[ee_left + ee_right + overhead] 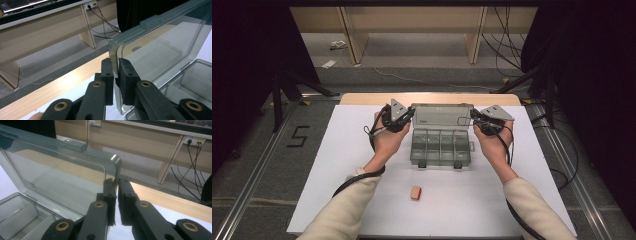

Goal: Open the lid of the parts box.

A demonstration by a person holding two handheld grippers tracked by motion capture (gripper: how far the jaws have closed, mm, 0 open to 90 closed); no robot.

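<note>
High view: a clear plastic compartment box (441,146) stands at the centre of the frame on the white worktop (337,170), its lid (442,116) raised upright behind the tray. The left tool (410,114) meets the lid's left edge; the right tool (473,116) meets its right edge. Both hands hold the tools level with the lid, forearms in cream sleeves entering from the bottom of the frame. A small orange-and-tan block (415,192) lies alone on the worktop in the lower centre, well apart from the box. A "5" mark (298,136) shows on the floor at the left.

Left gripper view: the left tool (116,65) is narrowed down onto the side edge of the lid (155,50), one black jaw on each face of the clear plastic, near a rounded corner. The lid fills the right half of the frame; the divided compartments (192,80) sit at the lower right. A wooden bench (50,37) and cables (105,22) lie across the upper left.

Right gripper view: the right tool (117,186) is likewise narrowed onto the opposite side edge of the lid (57,172), just below its rounded corner, jaws pressing both faces. The lid occupies the left half of the frame; compartments (22,215) show at the lower left. A bench (150,147) and cables (192,170) stand at the upper right.
</note>
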